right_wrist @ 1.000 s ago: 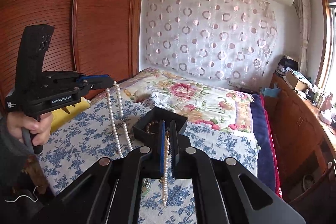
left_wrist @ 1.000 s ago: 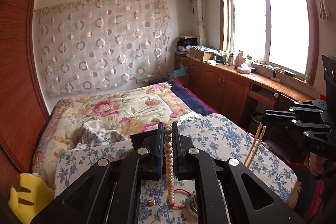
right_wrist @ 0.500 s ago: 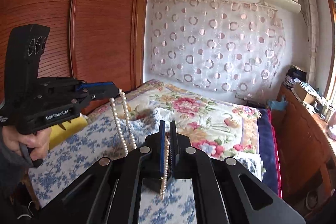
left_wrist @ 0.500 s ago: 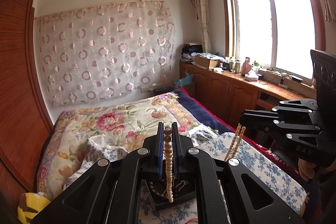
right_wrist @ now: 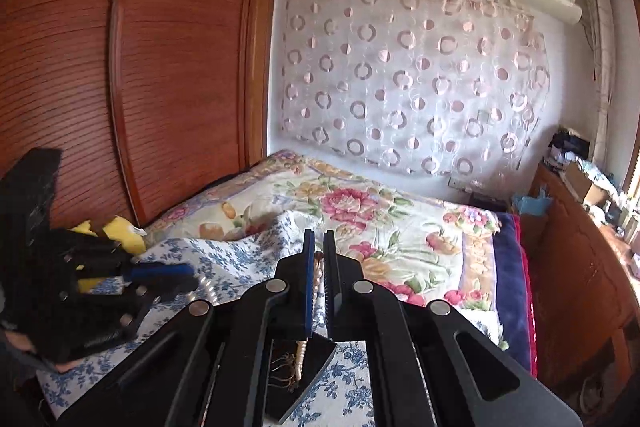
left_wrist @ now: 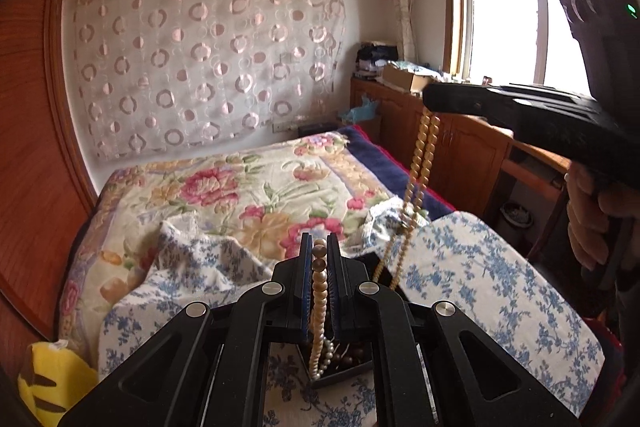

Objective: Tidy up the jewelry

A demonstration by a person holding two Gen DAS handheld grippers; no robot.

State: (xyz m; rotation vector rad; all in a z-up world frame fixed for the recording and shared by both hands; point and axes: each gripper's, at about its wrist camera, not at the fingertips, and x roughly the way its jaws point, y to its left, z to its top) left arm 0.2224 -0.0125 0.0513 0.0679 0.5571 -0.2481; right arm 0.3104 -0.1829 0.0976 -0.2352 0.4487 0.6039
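A pearl necklace (left_wrist: 319, 291) is pinched in my left gripper (left_wrist: 319, 239), which is shut on it. The strand's lower end hangs into a black jewelry box (left_wrist: 352, 373) under the fingers, where darker beads also lie. To the right, higher up, my right gripper (left_wrist: 430, 103) holds a doubled length of beads (left_wrist: 420, 163) that trails down toward the box. In the right wrist view my right gripper (right_wrist: 319, 235) is shut on the pearls (right_wrist: 317, 281), which drop onto the black box (right_wrist: 320, 351). My left gripper (right_wrist: 190, 275) shows blurred at the lower left.
The box sits on a blue-flowered cloth (left_wrist: 480, 275) spread over a bed with a flowery quilt (left_wrist: 248, 195). A wooden wardrobe (right_wrist: 160, 87) stands on the left, a low cabinet (left_wrist: 460, 147) under the window on the right. A yellow plush toy (left_wrist: 52, 379) lies by the bed's corner.
Both grippers have travelled over the black box with the necklace. The strand's end now hangs into the box. In the right wrist view my left gripper has dropped lower.
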